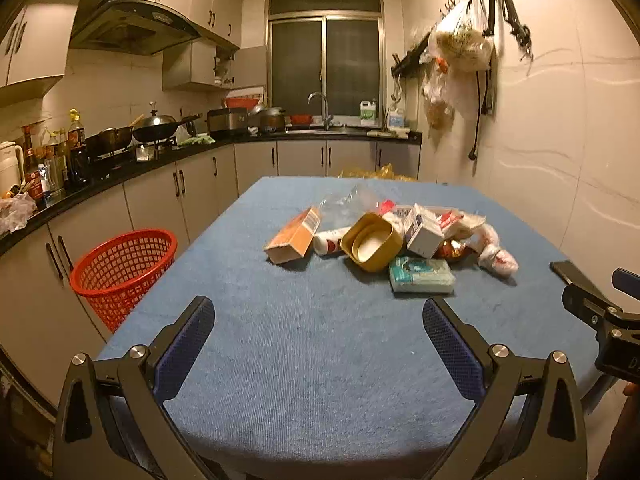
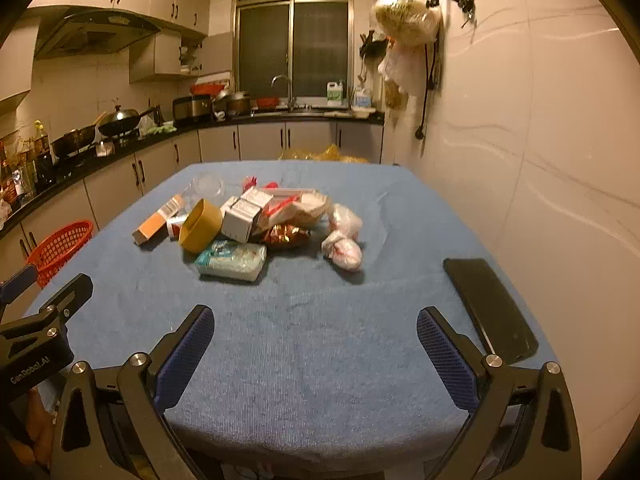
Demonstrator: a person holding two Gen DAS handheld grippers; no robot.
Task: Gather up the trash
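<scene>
Your blue table (image 1: 312, 360) carries the trash pile (image 1: 396, 240) straight ahead of both claws, well apart from each; the red basket (image 1: 124, 268) stands off its left edge, nearer your left gripper (image 1: 318, 344). Left gripper and right gripper (image 2: 314, 350) both gape, holding nothing. The orange box (image 1: 294, 236) lies nearest the basket, long axis pointing away from you. "GenRobot.AI" reads on the left gripper's body.

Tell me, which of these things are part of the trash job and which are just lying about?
Part of the job:
- trash pile, including orange box, yellow tub, tissue pack
- red basket

Just lying about:
- black phone
- pans on the counter
- hanging bags
</scene>
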